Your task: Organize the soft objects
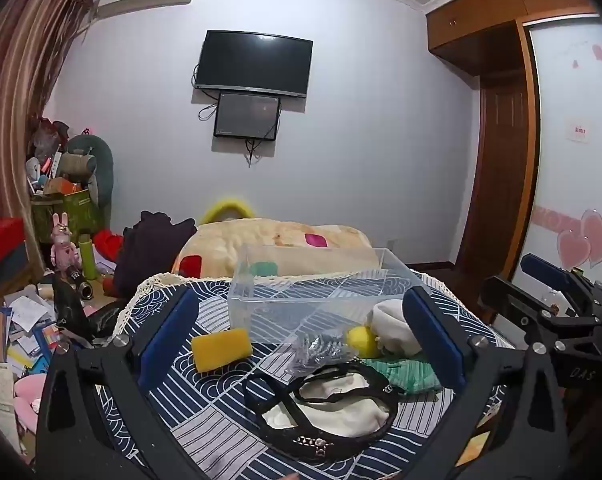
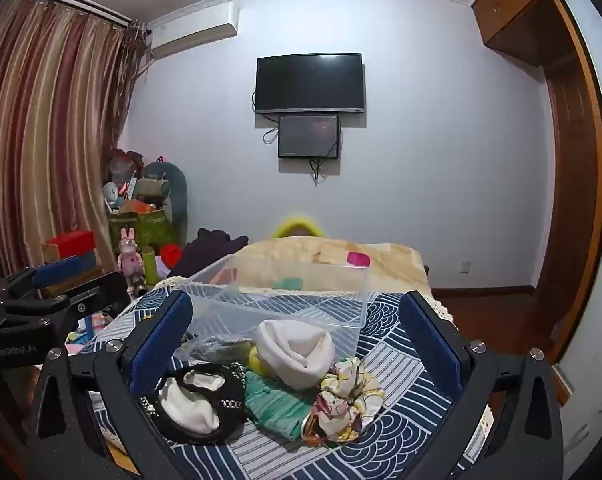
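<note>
Soft things lie on a blue-and-white patterned cloth [image 1: 221, 412] before a clear plastic bin [image 1: 301, 292], which also shows in the right wrist view [image 2: 285, 300]. A yellow sponge [image 1: 221, 348] lies to the left. A black-and-white pouch [image 1: 333, 408], a green cloth [image 1: 409, 372], a yellow ball [image 1: 361, 340] and a rolled white sock [image 2: 297, 348] lie together, beside a floral scrunchie [image 2: 349, 396]. My left gripper [image 1: 301, 340] is open and empty over the pile. My right gripper [image 2: 297, 344] is open and empty around the sock and scrunchie.
A beige quilt [image 1: 269, 248] lies behind the bin. Clutter, boxes and papers [image 1: 29, 320] fill the floor at left. A wooden wardrobe [image 1: 501, 160] stands at right. A TV [image 1: 255, 64] hangs on the far wall.
</note>
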### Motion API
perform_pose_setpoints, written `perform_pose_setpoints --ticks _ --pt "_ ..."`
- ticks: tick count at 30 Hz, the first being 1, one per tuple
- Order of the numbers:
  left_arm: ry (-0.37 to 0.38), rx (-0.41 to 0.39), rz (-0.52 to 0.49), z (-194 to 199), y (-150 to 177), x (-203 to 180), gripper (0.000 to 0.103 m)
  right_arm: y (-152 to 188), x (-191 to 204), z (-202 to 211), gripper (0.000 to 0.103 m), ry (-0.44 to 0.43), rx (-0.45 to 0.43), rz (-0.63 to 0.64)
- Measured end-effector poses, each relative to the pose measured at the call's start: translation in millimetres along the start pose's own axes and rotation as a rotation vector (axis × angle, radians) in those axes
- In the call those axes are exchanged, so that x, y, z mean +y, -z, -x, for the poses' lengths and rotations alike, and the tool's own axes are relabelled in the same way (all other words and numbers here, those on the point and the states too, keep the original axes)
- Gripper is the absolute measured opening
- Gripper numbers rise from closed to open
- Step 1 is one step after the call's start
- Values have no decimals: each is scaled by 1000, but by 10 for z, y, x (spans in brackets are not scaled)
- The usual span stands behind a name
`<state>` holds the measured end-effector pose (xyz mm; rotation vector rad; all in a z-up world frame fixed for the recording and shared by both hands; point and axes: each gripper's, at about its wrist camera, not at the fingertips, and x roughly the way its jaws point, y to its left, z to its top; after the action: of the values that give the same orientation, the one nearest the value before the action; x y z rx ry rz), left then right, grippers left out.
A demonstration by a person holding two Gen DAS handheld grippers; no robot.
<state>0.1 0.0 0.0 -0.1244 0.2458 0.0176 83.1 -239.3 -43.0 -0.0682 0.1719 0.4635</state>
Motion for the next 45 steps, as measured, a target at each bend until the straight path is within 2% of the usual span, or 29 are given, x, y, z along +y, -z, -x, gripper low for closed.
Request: perform_pose_setpoints --ticks 16,37,45 --pt "35 -19 -18 20 6 -51 103 -15 -17 21 103 -2 -2 -14" --pt "24 -44 -35 122 -25 -84 103 -79 -19 -31 103 -10 -12 -11" --pt "24 -45 -34 125 -33 -84 103 -44 0 66 103 -12 -19 -12"
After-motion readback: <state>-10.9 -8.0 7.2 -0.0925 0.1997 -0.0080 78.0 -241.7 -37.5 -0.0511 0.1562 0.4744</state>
